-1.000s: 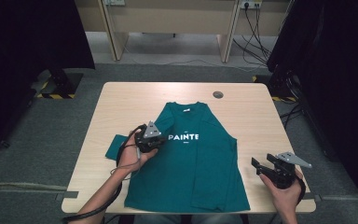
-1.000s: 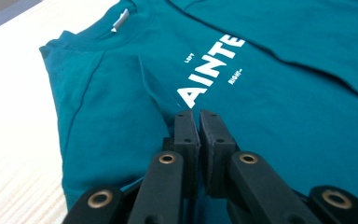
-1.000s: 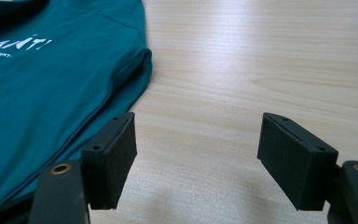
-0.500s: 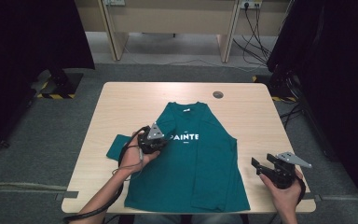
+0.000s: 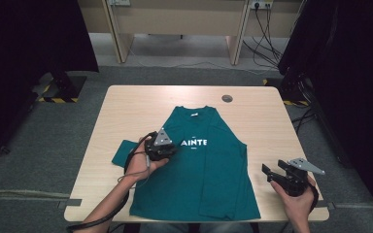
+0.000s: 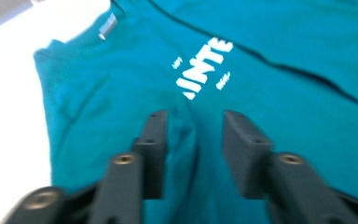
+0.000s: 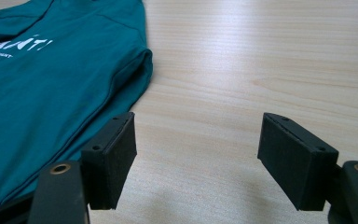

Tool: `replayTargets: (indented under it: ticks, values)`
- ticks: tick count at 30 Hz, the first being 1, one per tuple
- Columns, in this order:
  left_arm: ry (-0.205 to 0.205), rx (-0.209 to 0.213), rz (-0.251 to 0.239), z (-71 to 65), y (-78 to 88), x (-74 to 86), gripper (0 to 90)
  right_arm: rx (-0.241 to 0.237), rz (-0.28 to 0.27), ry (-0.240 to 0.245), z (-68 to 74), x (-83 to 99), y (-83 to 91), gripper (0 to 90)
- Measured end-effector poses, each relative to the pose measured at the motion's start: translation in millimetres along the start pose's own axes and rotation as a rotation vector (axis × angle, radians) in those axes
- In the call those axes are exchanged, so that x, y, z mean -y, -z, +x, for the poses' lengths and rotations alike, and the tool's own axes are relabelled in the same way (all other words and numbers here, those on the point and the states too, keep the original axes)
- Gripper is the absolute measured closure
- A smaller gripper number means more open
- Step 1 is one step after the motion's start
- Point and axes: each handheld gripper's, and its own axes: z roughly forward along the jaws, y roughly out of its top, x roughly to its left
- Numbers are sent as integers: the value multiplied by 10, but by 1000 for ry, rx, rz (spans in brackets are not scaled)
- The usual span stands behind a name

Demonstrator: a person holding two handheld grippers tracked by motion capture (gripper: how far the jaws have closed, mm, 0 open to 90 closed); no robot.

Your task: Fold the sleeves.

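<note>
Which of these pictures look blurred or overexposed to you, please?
Left gripper view: the teal shirt and its white lettering are smeared by blur, and the table is blown out to white. Right gripper view: sharp wood grain, soft shadows under the right claw. High view: evenly lit table, dark surroundings.

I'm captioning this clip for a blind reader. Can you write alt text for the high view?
A teal shirt lies partly folded on a wooden table. The left gripper sits open over its chest, and the right gripper waits open beside the shirt's right edge.
</note>
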Motion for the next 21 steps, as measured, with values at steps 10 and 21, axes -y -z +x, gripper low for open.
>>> replayTargets:
  ticks: [10,21]
  values:
    - [117,-143,57,517,403,462,391,0,3,-2,-1,-1,-2,282]
    - [211,-198,152,810,378,834,411,1,5,-4,4,-4,-9,281]
